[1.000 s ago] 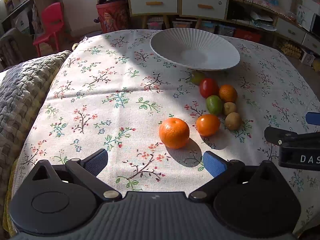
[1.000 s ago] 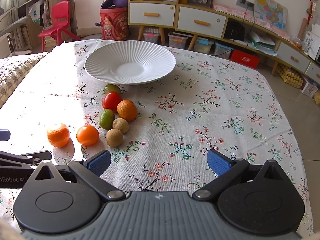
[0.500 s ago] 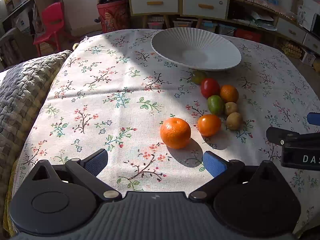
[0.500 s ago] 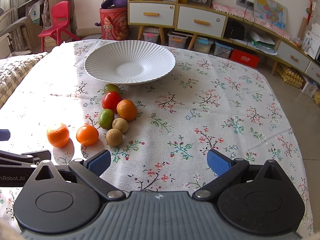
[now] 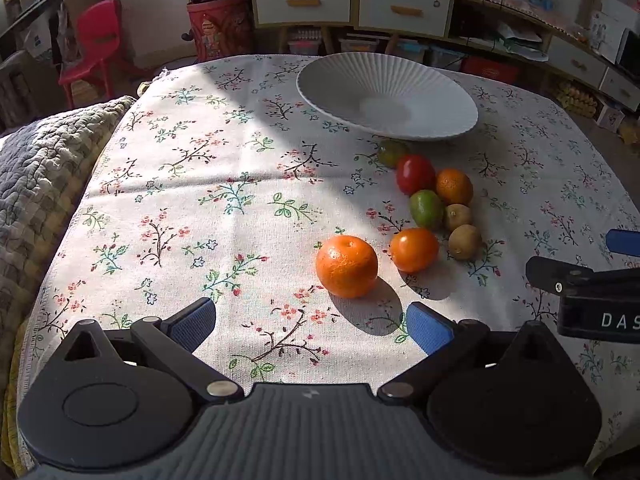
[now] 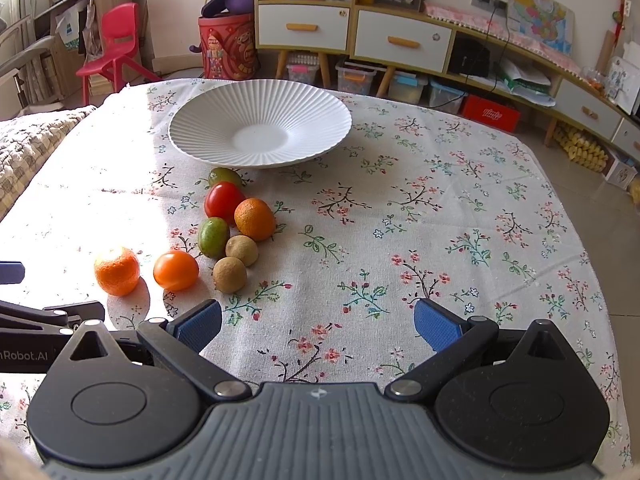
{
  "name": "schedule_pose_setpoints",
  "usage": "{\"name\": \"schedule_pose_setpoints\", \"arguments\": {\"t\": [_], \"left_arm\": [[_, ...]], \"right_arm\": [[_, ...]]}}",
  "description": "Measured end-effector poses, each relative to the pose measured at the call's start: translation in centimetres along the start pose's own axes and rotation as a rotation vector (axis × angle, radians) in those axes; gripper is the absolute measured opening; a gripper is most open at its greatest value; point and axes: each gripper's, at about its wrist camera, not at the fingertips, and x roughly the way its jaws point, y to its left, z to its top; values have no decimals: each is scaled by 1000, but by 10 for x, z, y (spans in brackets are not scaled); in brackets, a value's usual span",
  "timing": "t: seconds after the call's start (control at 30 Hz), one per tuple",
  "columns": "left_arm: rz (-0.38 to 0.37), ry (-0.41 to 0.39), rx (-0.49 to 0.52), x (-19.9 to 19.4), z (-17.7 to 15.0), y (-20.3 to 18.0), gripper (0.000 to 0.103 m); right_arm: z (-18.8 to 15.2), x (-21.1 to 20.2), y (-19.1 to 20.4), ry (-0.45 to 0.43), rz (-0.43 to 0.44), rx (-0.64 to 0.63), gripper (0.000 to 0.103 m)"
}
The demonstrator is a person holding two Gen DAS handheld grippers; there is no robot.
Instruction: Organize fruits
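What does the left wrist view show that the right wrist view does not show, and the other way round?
Only the left wrist view shows the left gripper from behind, open, with the big orange just ahead of it. Only the right wrist view shows the right gripper from behind, open over bare tablecloth, and a map on the wall. Both show the empty white plate, the fruit cluster below it, and the red chair.

Left gripper (image 5: 310, 326): jaws spread wide, blue pads (image 5: 428, 328) bare, nothing between them, held low and level. Right gripper (image 6: 318, 324): likewise spread wide and unloaded, level, positioned just beside the left; its height appears similar, though the fisheye view makes this uncertain
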Motion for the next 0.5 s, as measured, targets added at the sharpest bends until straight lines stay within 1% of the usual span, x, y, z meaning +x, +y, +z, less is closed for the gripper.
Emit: {"name": "schedule_pose_setpoints", "arguments": {"t": [0.13, 0.3, 0.43, 0.5], "left_arm": [[-17, 10, 11, 4, 0, 0, 91], [-30, 4, 10, 10, 0, 3, 91], [-40, -18, -1, 14, 2, 8, 90], [-51, -27, -3, 17, 3, 8, 88]], "right_arm": [[0, 2, 0, 2, 5, 4, 103], [1, 2, 2, -24, 14, -9, 103], [0, 4, 6, -36, 23, -41, 103], [-1, 6, 7, -39, 39, -49, 103]]}}
